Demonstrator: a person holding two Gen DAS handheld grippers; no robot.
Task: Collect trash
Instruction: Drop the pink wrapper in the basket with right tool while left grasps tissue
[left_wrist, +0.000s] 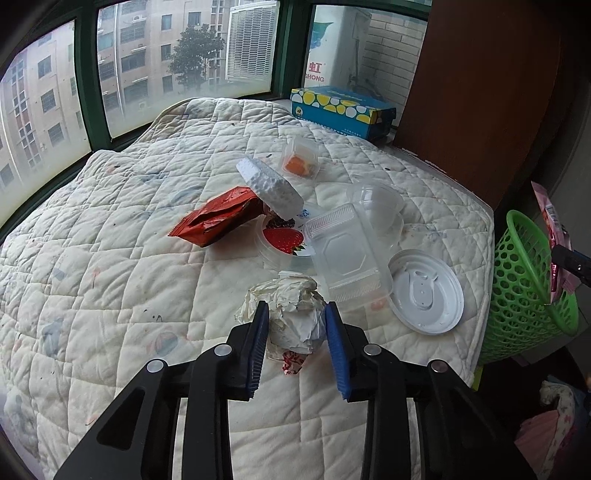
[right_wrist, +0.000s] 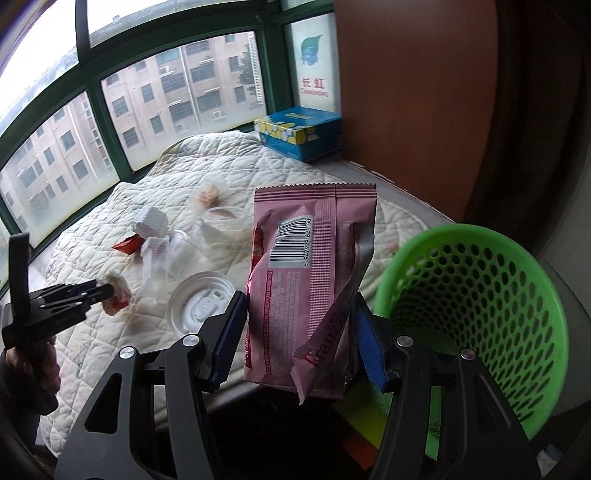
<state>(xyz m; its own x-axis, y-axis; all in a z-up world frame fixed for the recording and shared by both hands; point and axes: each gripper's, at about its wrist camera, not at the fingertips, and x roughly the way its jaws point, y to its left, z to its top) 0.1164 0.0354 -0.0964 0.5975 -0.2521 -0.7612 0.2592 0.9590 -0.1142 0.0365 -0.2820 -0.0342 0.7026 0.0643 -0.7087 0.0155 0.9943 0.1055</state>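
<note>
Quilted table (left_wrist: 110, 258) | left gripper (left_wrist: 295, 314) clamps crumpled paper (left_wrist: 295, 310) | only right view: right gripper (right_wrist: 299, 314) grips pink wrapper (right_wrist: 310, 266) beside green basket (right_wrist: 480, 295)

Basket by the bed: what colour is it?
Green basket, perforated all over; the right wrist view shows it best.

Each camera looks forward along its own hand-held gripper, close above the quilted bed (left_wrist: 110, 258); both views share the window (right_wrist: 147, 110).

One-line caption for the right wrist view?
Right gripper holds a pink wrapper beside the green basket, trash behind on the quilt.
</note>
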